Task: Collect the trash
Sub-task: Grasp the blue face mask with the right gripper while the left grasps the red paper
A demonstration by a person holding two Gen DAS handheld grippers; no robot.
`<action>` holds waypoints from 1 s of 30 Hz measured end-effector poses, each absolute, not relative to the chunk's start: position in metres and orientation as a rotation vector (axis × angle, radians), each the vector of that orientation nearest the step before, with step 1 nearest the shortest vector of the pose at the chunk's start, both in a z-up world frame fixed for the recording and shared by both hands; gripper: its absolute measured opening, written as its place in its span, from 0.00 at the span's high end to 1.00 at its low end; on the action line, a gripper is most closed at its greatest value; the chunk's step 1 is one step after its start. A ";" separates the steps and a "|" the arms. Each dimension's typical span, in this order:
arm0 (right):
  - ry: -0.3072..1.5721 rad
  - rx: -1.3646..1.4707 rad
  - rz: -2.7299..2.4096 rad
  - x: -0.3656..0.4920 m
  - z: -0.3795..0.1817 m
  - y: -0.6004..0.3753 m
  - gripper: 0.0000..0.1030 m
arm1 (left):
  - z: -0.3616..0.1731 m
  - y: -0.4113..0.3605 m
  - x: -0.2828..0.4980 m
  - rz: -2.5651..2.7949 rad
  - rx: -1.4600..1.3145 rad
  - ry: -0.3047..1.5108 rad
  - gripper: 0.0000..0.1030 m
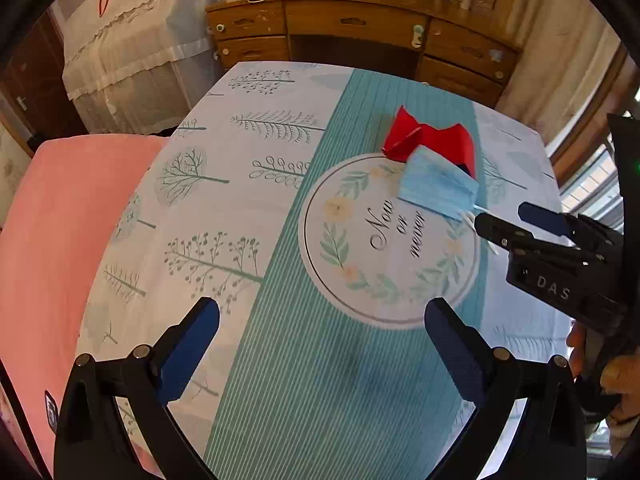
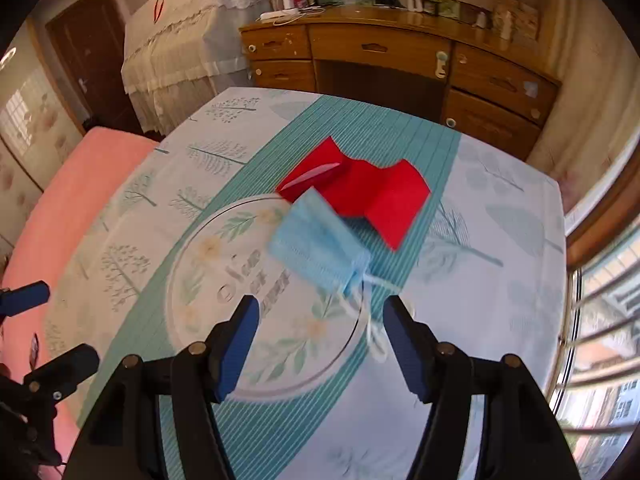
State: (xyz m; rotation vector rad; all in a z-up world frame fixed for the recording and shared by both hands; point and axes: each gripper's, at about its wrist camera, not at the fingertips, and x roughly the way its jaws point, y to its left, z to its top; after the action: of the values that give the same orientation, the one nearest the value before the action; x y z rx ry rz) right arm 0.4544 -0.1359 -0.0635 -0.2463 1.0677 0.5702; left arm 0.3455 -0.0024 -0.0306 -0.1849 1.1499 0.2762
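reaching toward the face mask (image 2: 318, 246), the right gripper (image 2: 320, 332) has its fingers spread wide and holds nothing; the mask lies just ahead of the tips, with its white ear loop (image 2: 374, 332) trailing back between them. the left gripper (image 1: 322, 344) is also wide apart and empty, over the bench (image 1: 248, 208), well apart from the trash.

the mask lies near the middle of the bench, on the edge of the round printed picture, and its far corner leans on the folded red paper (image 2: 372, 194), which sits just behind it.

i think the main risk is to catch only the thin loop. it is a soft elastic string, so the mask would hang and swing, and it may slip out. the mask itself is light, pleated cloth, soft and flat, so the fingers could push it forward instead of closing on it, and this would also move the red paper. the paper looks stiff, with sharp folds standing up like a zigzag, so it can slide easily on the cloth. the tablecloth (image 2: 480, 320) is smooth and may wrinkle if the fingers press low, and then they may pinch it together with the mask.
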 end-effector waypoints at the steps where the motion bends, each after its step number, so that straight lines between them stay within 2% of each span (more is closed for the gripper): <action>1: 1.068 -0.263 0.572 0.462 -0.068 -0.133 0.37 | -0.034 -0.001 0.351 0.287 -0.187 1.154 0.01; 16: 1.075 -0.466 0.777 0.495 -0.119 -0.097 0.37 | -0.066 -0.003 0.409 0.347 -0.195 1.184 0.01; 19: 1.022 -0.505 0.793 0.488 -0.120 -0.100 0.49 | -0.069 -0.003 0.413 0.350 -0.192 1.188 0.01; 20: 1.014 -0.504 0.806 0.487 -0.119 -0.102 0.57 | -0.070 -0.004 0.415 0.351 -0.192 1.190 0.01; 21: 1.011 -0.503 0.807 0.486 -0.118 -0.103 0.69 | -0.071 -0.004 0.416 0.351 -0.193 1.193 0.01; 23: 1.025 -0.482 0.821 0.485 -0.117 -0.109 0.83 | -0.073 -0.005 0.420 0.349 -0.197 1.199 0.01; 26: 1.074 -0.403 0.830 0.489 -0.116 -0.123 0.90 | -0.075 -0.009 0.429 0.334 -0.193 1.204 0.01; 30: 1.120 -0.292 0.820 0.491 -0.112 -0.150 0.91 | -0.076 -0.019 0.445 0.301 -0.182 1.204 0.01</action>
State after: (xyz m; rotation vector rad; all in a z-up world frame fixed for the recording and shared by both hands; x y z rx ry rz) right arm 0.4912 -0.1501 -0.1121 -0.2918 1.1198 0.8200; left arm 0.4451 -0.0190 -0.0762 -0.1820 1.2040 0.3008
